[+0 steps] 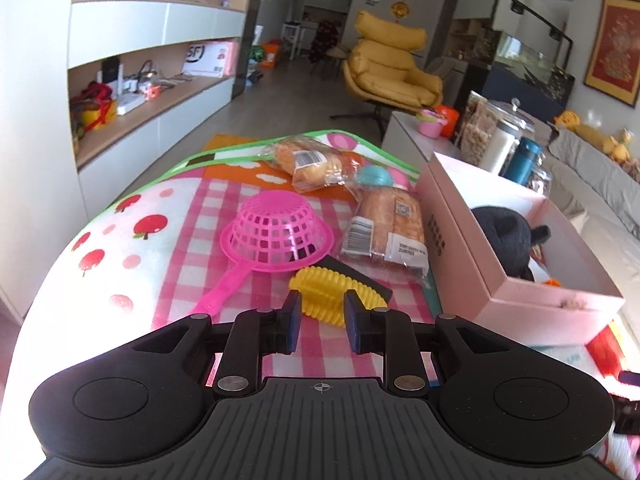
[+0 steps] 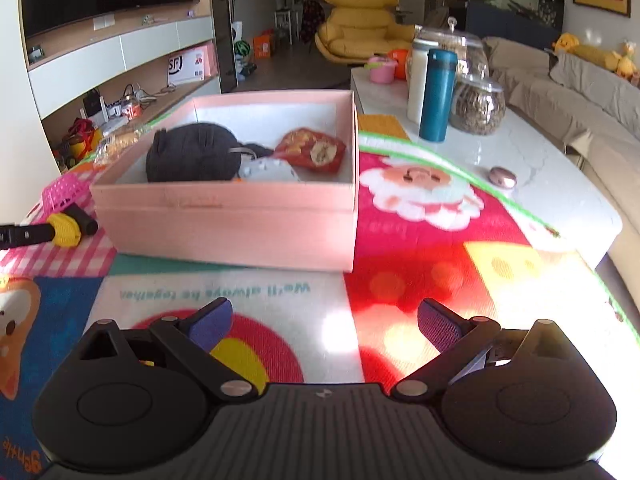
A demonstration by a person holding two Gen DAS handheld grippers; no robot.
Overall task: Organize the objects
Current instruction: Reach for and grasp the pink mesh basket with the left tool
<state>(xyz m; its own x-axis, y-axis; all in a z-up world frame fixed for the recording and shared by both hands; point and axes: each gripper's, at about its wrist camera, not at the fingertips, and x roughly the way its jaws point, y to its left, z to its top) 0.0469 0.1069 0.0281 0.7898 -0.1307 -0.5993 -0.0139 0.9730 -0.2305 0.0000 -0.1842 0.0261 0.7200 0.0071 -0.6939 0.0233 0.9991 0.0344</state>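
Observation:
My left gripper (image 1: 322, 312) is shut on a yellow ridged toy (image 1: 332, 290) with a black block on its far side, low over the checked mat. The right wrist view shows that toy (image 2: 66, 230) at the far left, beside the pink box (image 2: 224, 216). Just beyond it lie a pink plastic strainer (image 1: 276, 228), upside down, and two wrapped bread packs (image 1: 388, 228) (image 1: 316, 164). The box (image 1: 460, 240) holds a black plush (image 2: 192, 156), a red snack packet (image 2: 312, 152) and a grey item (image 2: 268, 170). My right gripper (image 2: 324, 320) is open and empty over the mat in front of the box.
A teal flask (image 2: 438, 96), a white bottle (image 2: 416, 80) and glass jars (image 2: 476, 104) stand on the white table behind the box. A small pink oval case (image 2: 503, 177) lies to the right. A sofa runs along the table's right side.

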